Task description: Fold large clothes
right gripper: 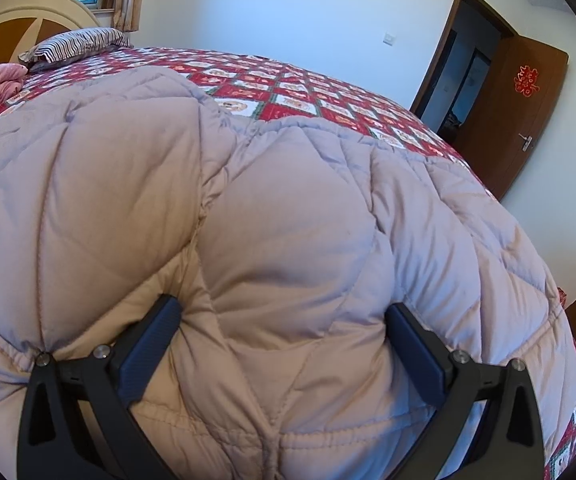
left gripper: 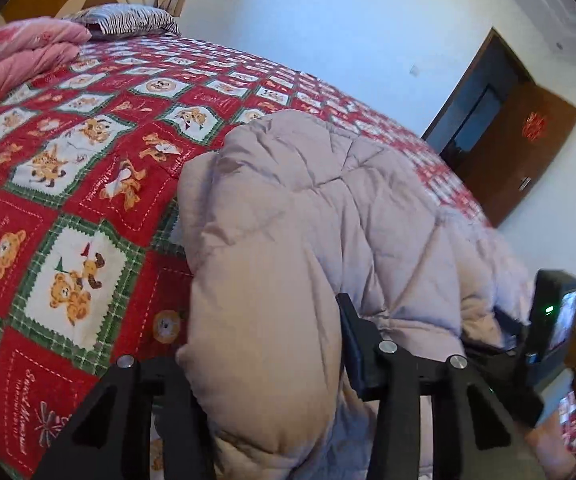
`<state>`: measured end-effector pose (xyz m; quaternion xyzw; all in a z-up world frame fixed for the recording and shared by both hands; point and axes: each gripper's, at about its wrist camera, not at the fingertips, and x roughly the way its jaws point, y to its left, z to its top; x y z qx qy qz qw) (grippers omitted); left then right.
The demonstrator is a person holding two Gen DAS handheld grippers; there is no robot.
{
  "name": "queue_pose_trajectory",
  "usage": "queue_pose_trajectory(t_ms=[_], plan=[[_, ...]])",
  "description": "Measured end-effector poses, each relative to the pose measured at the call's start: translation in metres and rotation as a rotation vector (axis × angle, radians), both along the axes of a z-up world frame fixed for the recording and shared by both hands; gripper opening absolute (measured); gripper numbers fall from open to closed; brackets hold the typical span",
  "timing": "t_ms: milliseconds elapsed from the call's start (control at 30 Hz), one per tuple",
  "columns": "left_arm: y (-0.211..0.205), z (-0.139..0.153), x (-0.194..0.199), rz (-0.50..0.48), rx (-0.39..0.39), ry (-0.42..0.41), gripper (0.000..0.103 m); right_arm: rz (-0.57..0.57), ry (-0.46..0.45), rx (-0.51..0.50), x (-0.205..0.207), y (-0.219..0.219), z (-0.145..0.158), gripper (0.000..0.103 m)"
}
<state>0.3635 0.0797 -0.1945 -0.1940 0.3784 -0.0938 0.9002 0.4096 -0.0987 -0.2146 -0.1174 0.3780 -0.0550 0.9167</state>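
A puffy beige coat (right gripper: 288,208) is sprawled on the bed (left gripper: 88,152), over its red teddy-bear quilt. The left gripper (left gripper: 264,368) has its jaws pinched on a thick fold at the coat's near edge. The right gripper (right gripper: 284,340) has jaws spread wide with a padded bulge between them, pads pressing into it on both sides. A striped pillow (right gripper: 76,44) sits at the headboard.

A padded coat (right gripper: 288,216) lies spread on the bed (left gripper: 88,152), toward its near edge. At the far head end a pillow (right gripper: 76,46) rests before the headboard (right gripper: 12,28), with a folded quilt (left gripper: 20,56) just beside it to the left. An open door (right gripper: 527,120) stands beyond the bed's right side.
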Motion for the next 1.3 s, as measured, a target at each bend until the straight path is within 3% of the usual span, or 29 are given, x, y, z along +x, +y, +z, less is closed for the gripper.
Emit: queue_pose_trajectory(t_ms=[300, 467, 567, 633, 800, 1000, 1200, 1300], plan=[[0.019, -0.005, 0.002, 0.016, -0.111, 0.001, 0.029, 0.006, 0.042, 0.043, -0.008, -0.007, 0.01, 0.103], [0.026, -0.003, -0.002, -0.001, -0.147, -0.023, 0.027, 0.025, 0.008, 0.059, -0.065, -0.018, 0.03, 0.103], [0.027, -0.003, -0.006, -0.007, -0.168, -0.034, 0.025, 0.058, 0.049, 0.03, -0.081, -0.01, 0.008, 0.103], [0.027, 0.001, -0.011, -0.013, -0.173, -0.049, 0.022, 0.07, 0.009, -0.025, -0.081, -0.002, -0.003, 0.103], [0.032, 0.013, -0.016, -0.019, -0.208, -0.087, 0.016, 0.056, 0.009, -0.06, -0.077, 0.005, -0.008, 0.103], [0.04, 0.035, -0.035, -0.03, -0.21, -0.148, 0.014, 0.023, -0.003, -0.055, -0.081, 0.018, -0.011, 0.103], [0.056, 0.064, -0.062, -0.009, -0.121, -0.215, 0.014, 0.076, -0.014, -0.025, -0.097, 0.046, -0.009, 0.103], [0.058, 0.079, -0.068, -0.013, -0.073, -0.24, 0.014, 0.118, -0.003, 0.05, -0.106, 0.042, 0.002, 0.103]])
